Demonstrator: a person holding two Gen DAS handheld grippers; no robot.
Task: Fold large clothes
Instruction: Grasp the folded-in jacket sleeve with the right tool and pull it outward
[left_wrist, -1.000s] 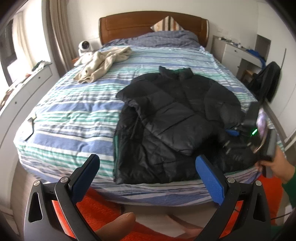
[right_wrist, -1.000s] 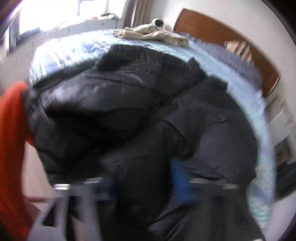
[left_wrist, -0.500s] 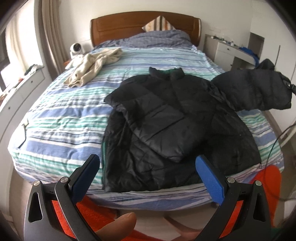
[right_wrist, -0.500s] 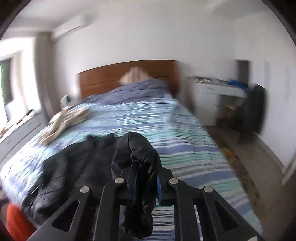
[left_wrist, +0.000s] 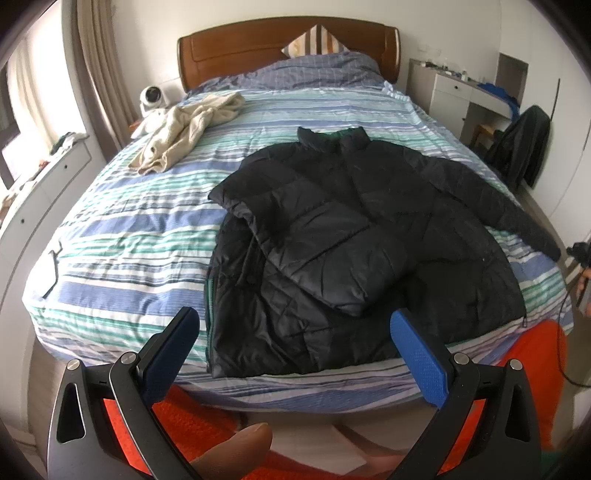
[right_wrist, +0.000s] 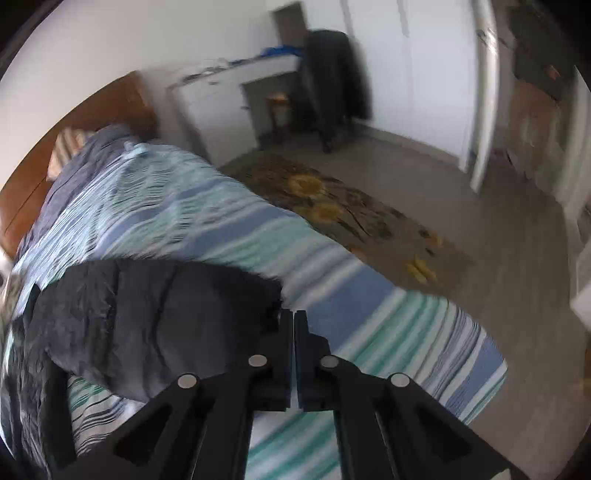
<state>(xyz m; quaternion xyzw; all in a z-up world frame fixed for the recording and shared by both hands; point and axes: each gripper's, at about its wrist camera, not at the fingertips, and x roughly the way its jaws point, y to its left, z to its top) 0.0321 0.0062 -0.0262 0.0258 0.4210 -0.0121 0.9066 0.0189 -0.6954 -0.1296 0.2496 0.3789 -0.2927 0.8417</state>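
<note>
A black puffer jacket (left_wrist: 351, 229) lies face up on the striped bed (left_wrist: 129, 229), collar toward the headboard. One sleeve (left_wrist: 314, 254) is folded across its front. The other sleeve (left_wrist: 498, 206) stretches out flat toward the bed's right edge. My left gripper (left_wrist: 293, 315) hangs open at the foot of the bed, short of the hem, with nothing in it. My right gripper (right_wrist: 293, 314) is by the bed's right side, its jaws closing until they meet, with no cloth between them. The sleeve's cuff (right_wrist: 258, 295) lies just left of its fingertips.
A beige garment (left_wrist: 188, 129) lies crumpled at the bed's far left, near a white round device (left_wrist: 151, 98). A white desk (left_wrist: 458, 88) and a dark coat on a chair (left_wrist: 524, 147) stand to the right. An orange rug (left_wrist: 207, 424) and a patterned rug (right_wrist: 351, 210) cover the floor.
My right gripper carried the sleeve out to the right and swung round; the sleeve now lies stretched on the bed, out of the jaws. The left gripper has hardly moved.
</note>
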